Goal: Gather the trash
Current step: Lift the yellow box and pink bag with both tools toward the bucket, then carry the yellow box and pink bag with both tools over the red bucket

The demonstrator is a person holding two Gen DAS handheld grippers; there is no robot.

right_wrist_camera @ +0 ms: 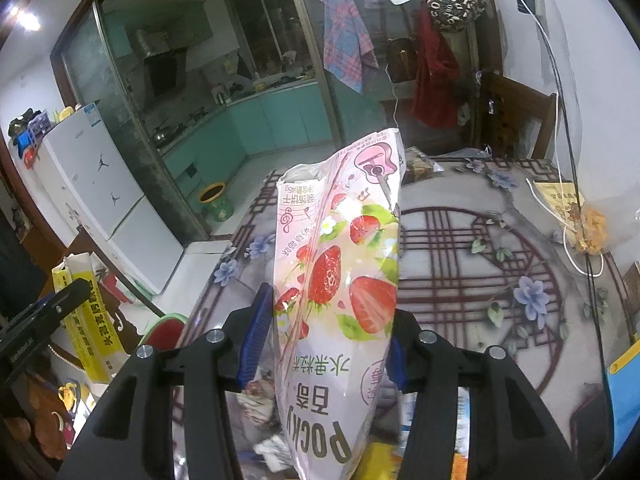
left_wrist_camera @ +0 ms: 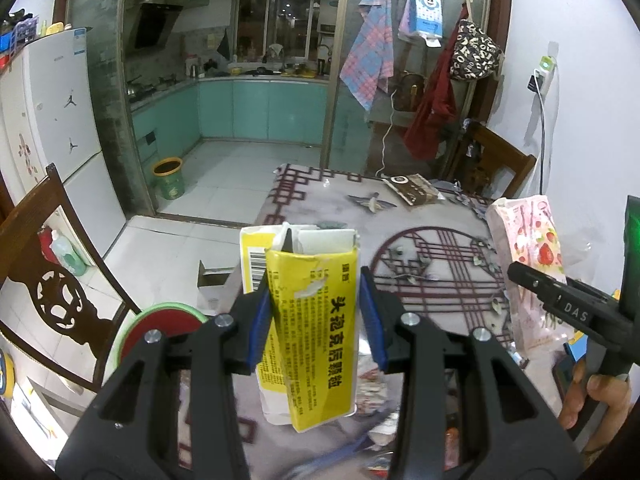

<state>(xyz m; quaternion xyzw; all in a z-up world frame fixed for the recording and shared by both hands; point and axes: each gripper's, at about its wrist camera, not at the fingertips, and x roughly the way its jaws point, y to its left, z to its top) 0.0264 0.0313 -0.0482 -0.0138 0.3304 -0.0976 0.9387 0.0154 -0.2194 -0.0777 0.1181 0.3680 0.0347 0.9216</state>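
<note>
Left gripper (left_wrist_camera: 316,312) clamps yellow box (left_wrist_camera: 310,320) | right gripper (right_wrist_camera: 320,340) clamps strawberry packet (right_wrist_camera: 340,280) | step: carrying trash | next: reach green bin (left_wrist_camera: 169,178), release both

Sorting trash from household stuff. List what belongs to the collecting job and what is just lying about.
Job: yellow box in the left gripper; pink Pocky bag in the right gripper; green bin.

Lying about: plaid towel, fridge, wooden chair, brown packet.

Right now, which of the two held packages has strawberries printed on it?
The pink Pocky bag in the right tool. The left tool holds a torn yellow box with only black text.
</note>
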